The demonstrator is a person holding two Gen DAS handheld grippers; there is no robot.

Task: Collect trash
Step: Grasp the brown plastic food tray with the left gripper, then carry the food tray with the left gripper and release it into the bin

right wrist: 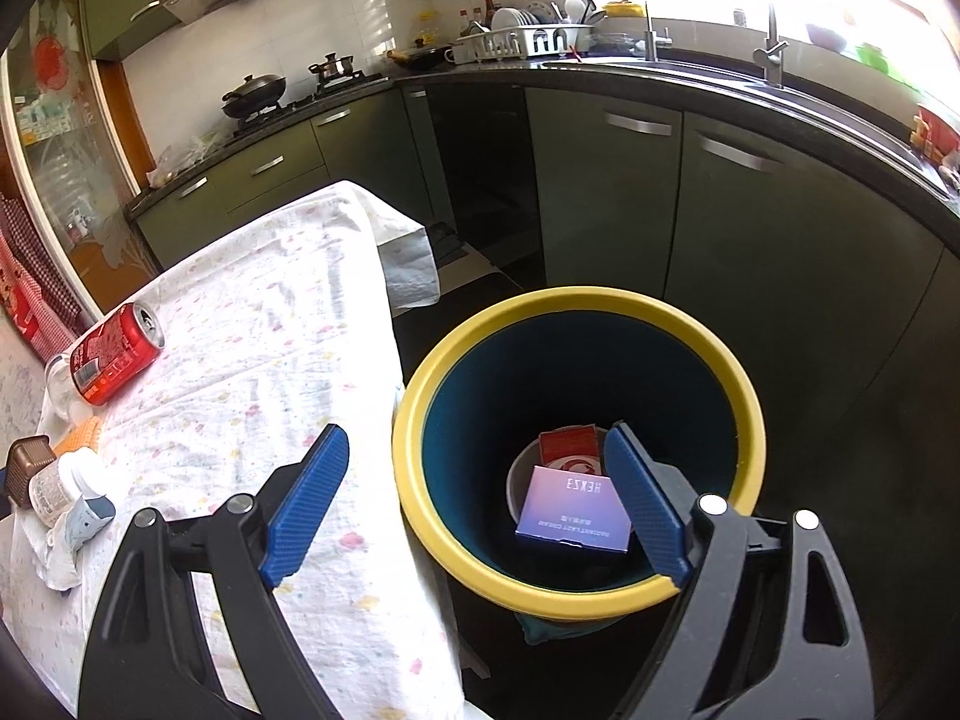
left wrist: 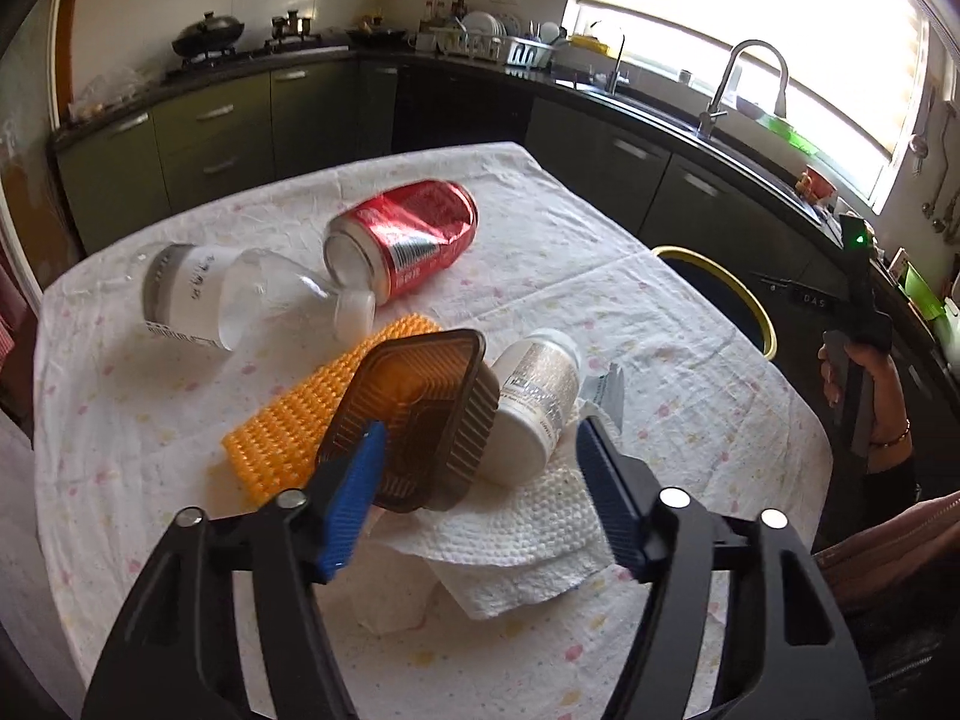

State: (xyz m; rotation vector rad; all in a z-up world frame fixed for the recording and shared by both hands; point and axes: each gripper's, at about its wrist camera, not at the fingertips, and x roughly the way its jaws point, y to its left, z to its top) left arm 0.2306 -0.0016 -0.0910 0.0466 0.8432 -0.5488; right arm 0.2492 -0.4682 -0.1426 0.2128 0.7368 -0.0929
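On the flowered tablecloth (left wrist: 600, 300) lie a dented red can (left wrist: 408, 234), a clear plastic bottle (left wrist: 240, 294), an orange studded mat (left wrist: 288, 420), a brown plastic tray (left wrist: 414, 414), a white jar (left wrist: 534, 402) and a crumpled paper towel (left wrist: 516, 540). My left gripper (left wrist: 480, 438) straddles the tray and the jar; its pads do not visibly press on them. My right gripper (right wrist: 477, 432) hangs open and empty over the yellow-rimmed bin (right wrist: 576, 300). Inside the bin lie a purple box (right wrist: 570, 516) and a red box (right wrist: 567, 447).
The bin (left wrist: 762, 312) stands on the floor off the table's right edge. A hand (left wrist: 864, 378) holds the other gripper's handle there. Dark kitchen cabinets (right wrist: 600, 192) and a counter with sink and stove ring the room. The can (right wrist: 114, 360) lies at the far left.
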